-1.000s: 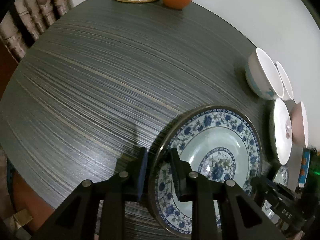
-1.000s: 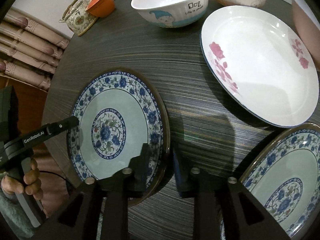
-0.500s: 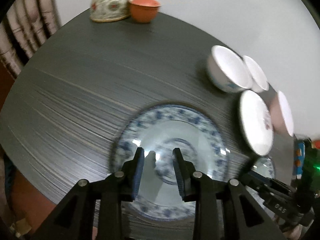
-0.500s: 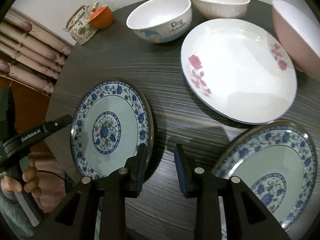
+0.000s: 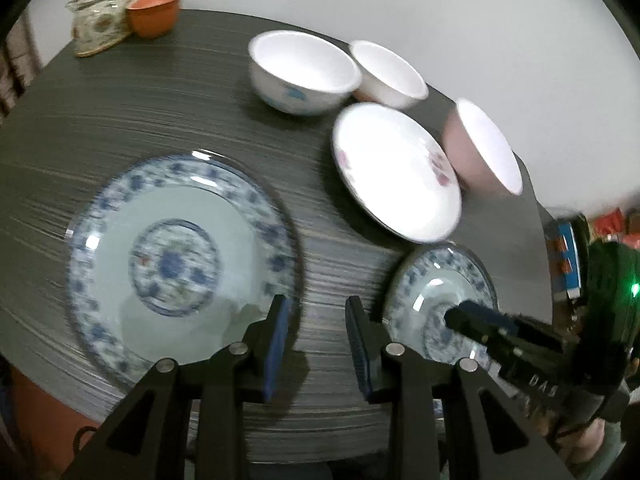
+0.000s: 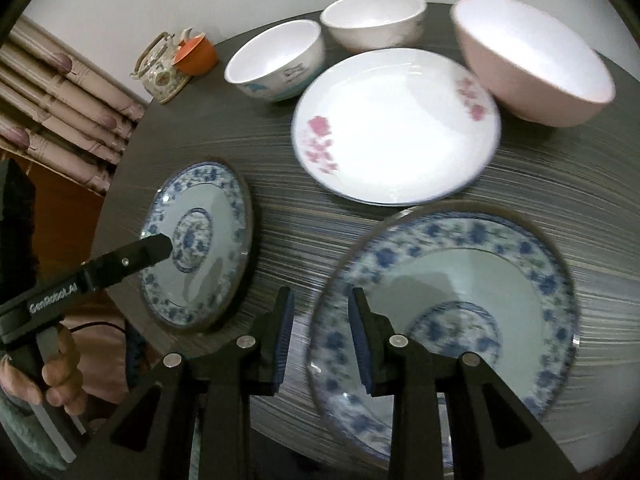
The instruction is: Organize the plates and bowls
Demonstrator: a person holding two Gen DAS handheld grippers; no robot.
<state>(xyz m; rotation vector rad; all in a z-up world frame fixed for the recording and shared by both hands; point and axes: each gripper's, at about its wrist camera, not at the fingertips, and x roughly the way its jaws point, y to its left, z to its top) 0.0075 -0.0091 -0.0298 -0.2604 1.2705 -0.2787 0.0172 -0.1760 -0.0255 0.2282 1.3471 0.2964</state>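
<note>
The left gripper (image 5: 316,340) is seen with jaws narrowly parted and nothing between them — they have just been opening — and it hangs over bare worktop (image 5: 120,112) beside the rim of a blue plate (image 5: 180,260). The right gripper (image 6: 320,340) is likewise slightly parted and empty, its right finger over the rim of a second blue plate (image 6: 460,312), though contact cannot be judged. Beyond lie a white plate (image 6: 396,128) with pink flowers, two white bowls (image 6: 276,64) and a pink bowl (image 6: 536,64), all resting apart on the worktop. The ware is judged stiff, glazed, slippery and breakable, fairly heavy for a narrow pinch — a plate is best taken at its raised rim, one finger under and one over, and set down gently
</note>
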